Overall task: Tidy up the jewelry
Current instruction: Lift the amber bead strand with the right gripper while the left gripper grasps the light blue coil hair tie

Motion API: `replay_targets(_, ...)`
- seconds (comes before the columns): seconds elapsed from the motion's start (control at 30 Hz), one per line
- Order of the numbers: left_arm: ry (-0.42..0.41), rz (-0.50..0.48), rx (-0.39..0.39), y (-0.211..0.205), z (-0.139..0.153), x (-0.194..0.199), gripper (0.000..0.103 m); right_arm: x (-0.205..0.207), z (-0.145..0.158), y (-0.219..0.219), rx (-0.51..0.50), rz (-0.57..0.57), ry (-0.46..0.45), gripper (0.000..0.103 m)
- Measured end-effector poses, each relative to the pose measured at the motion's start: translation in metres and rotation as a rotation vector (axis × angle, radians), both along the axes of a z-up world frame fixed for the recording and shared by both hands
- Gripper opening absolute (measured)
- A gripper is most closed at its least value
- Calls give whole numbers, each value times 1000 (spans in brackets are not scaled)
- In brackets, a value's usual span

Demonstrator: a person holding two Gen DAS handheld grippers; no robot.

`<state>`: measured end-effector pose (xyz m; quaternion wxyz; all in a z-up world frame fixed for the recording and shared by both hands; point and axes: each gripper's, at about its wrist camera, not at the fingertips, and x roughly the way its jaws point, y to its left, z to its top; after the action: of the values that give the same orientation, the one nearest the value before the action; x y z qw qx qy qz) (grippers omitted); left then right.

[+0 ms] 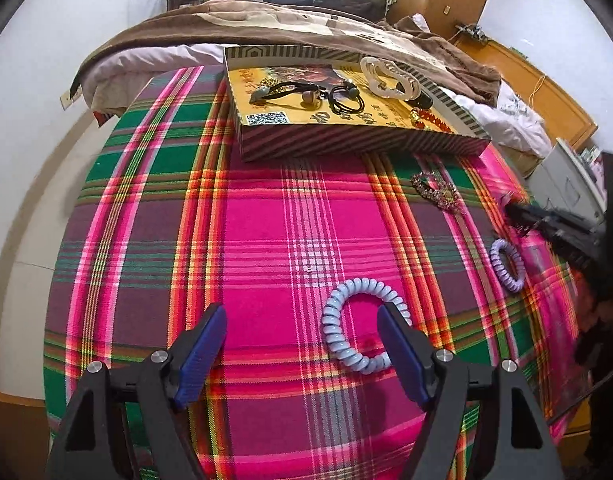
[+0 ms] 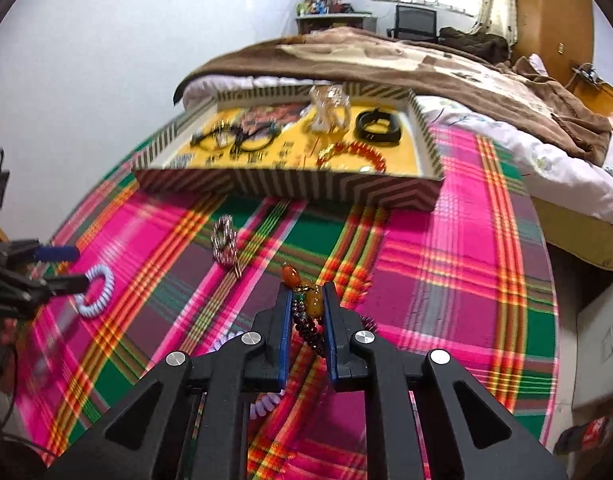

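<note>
A dark beaded bracelet with amber-coloured stones (image 2: 308, 312) is clamped between the blue pads of the right gripper (image 2: 305, 300), held over the pink, green and orange plaid cloth (image 2: 446, 280) in front of the shallow striped cardboard tray (image 2: 290, 190). Nearer than that tray, the left gripper (image 1: 302, 320) is spread wide, its right pad inside the loop of a pale blue spiral hair tie (image 1: 358, 324) lying on the cloth. A sparkly rhinestone bracelet (image 1: 436, 192) lies just before the tray, and a lilac spiral hair tie (image 1: 506, 266) lies nearer than it.

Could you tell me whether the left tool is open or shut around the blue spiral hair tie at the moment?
Open. The left tool has its fingers spread wide; the blue spiral hair tie lies flat on the plaid cloth, one finger inside its loop.
</note>
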<state>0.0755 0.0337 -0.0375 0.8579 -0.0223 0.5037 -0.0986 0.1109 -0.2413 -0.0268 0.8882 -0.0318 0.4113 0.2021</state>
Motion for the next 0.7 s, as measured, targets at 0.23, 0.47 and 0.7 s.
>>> replay_targets(0.23, -18, -10, 146, -14, -6, -3, 77, -11, 27, -13, 49, -27, -67, 14)
replay_targets(0.47, -44, -21, 136, -18, -3, -6, 45, -22, 41, -20, 73, -36, -105, 14)
replay_targets(0.7, -54, -54, 153, -24, -1, -5, 17, -27, 45, -21, 82, -40, -113, 14)
